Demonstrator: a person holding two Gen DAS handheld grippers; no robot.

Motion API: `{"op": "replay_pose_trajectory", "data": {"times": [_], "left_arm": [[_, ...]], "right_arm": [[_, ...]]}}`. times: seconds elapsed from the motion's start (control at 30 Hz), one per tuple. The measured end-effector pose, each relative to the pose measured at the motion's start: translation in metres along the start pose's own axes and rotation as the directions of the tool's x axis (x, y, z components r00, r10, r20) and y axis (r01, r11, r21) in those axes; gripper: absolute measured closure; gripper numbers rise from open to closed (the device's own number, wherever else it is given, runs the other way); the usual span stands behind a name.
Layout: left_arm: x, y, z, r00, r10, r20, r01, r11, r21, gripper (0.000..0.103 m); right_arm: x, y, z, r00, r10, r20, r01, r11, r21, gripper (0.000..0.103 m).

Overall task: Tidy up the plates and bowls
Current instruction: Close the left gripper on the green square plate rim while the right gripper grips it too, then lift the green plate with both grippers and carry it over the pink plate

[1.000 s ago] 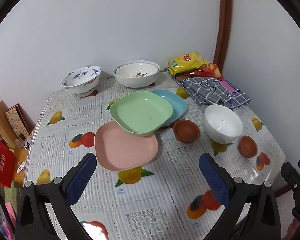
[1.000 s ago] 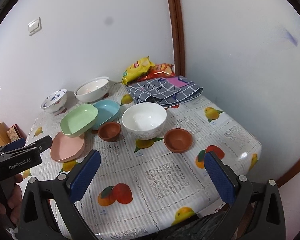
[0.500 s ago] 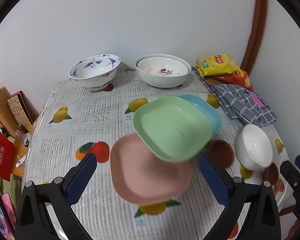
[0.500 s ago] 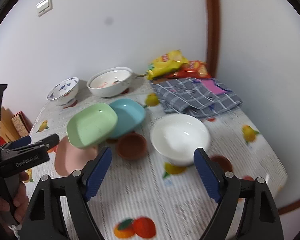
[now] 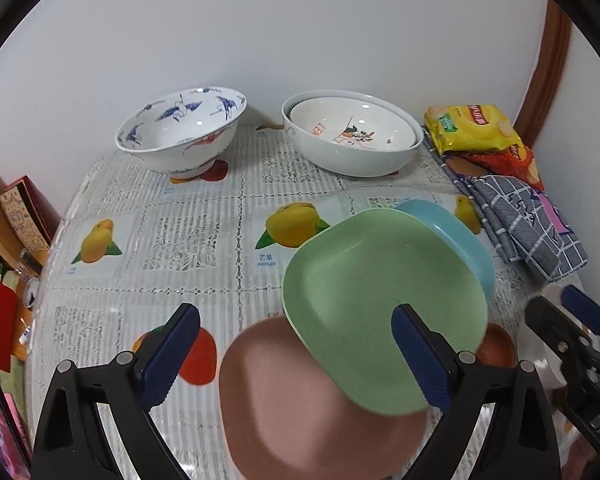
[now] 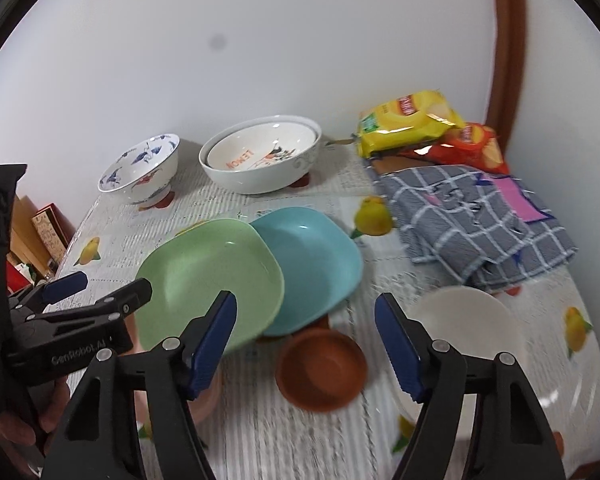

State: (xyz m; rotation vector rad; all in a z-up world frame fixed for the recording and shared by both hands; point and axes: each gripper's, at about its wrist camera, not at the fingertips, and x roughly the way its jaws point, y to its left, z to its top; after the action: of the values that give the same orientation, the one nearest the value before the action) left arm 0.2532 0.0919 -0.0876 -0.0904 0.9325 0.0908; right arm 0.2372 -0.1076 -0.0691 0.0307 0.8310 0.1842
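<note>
Plates overlap in a row on the fruit-print tablecloth: a green plate leans over a pink plate on one side and covers part of a blue plate on the other, and all three are empty. Behind them by the wall stand a blue-and-white crane bowl, empty, and a large white bowl with a smaller printed bowl nested inside it. A small brown dish sits empty just in front of the blue plate, and a plain white bowl, blurred, stands just beside it. Snack bags and a grey checked cloth lie in the far corner. The left gripper points steeply down over the pink and green plates; its jaws are closing but stand wide, one blue pad over bare cloth and the other in front of the green plate's rim, pressing on nothing that I can see. The right gripper tilts down above the brown dish, its jaws also closing with the dish showing between them but not clamped. A hand holds the left gripper's handle at the edge of the right wrist view.
</note>
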Motion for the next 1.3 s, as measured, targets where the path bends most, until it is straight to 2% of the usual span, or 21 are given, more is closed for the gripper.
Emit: {"op": "replay_pose_trajectory", "data": {"times": [0.1,0.23,0.33,0.47,0.6,0.67,0.73,0.77,0.83,1.0,1.3], "left_arm": [[0.012,0.004,0.004,1.0,-0.019,-0.014,0.018,0.999,-0.027,0.014],[0.025,0.004,0.009,1.0,-0.024,-0.02,0.023,0.999,-0.024,0.014],[0.034,0.001,0.011,0.999,-0.025,-0.03,0.025,1.0,-0.013,0.017],[0.044,0.0,0.013,0.998,-0.031,-0.048,0.03,0.999,-0.018,0.028],[0.053,-0.001,0.012,0.997,-0.032,-0.064,0.032,0.999,-0.011,0.044],[0.057,-0.002,0.01,0.996,-0.047,-0.076,0.046,0.999,-0.01,0.052],[0.059,-0.003,0.009,0.995,-0.063,-0.083,0.062,0.998,-0.011,0.062],[0.059,-0.004,0.008,0.993,-0.078,-0.084,0.078,0.997,-0.011,0.071],[0.056,-0.006,0.008,0.995,-0.069,-0.077,0.069,0.998,-0.005,0.08],[0.043,-0.003,0.006,0.994,-0.089,-0.068,0.088,0.996,-0.017,0.088],[0.001,-0.003,-0.003,0.993,-0.117,-0.033,0.117,0.993,-0.017,0.088]], "right_arm": [[0.023,0.006,0.006,1.0,0.004,-0.025,-0.005,1.0,-0.026,0.039],[0.048,0.01,0.009,0.999,0.016,-0.05,-0.018,0.999,-0.044,0.04],[0.063,0.009,0.007,0.997,0.02,-0.077,-0.024,0.998,-0.051,0.047],[0.073,0.005,0.005,0.995,0.044,-0.094,-0.047,0.998,-0.029,0.05],[0.082,0.006,0.003,0.992,0.057,-0.11,-0.06,0.998,-0.024,0.058],[0.086,0.006,0.001,0.991,0.062,-0.122,-0.064,0.998,-0.02,0.073],[0.088,0.005,-0.002,0.988,0.076,-0.133,-0.079,0.997,-0.016,0.083],[0.088,0.006,-0.003,0.987,0.084,-0.135,-0.087,0.996,-0.016,0.087],[0.086,0.008,-0.006,0.986,0.094,-0.137,-0.097,0.995,-0.015,0.091],[0.077,0.005,-0.01,0.989,0.073,-0.129,-0.072,0.997,0.014,0.093],[0.032,0.004,-0.022,0.994,0.08,-0.076,-0.076,0.995,0.06,0.093]]}}
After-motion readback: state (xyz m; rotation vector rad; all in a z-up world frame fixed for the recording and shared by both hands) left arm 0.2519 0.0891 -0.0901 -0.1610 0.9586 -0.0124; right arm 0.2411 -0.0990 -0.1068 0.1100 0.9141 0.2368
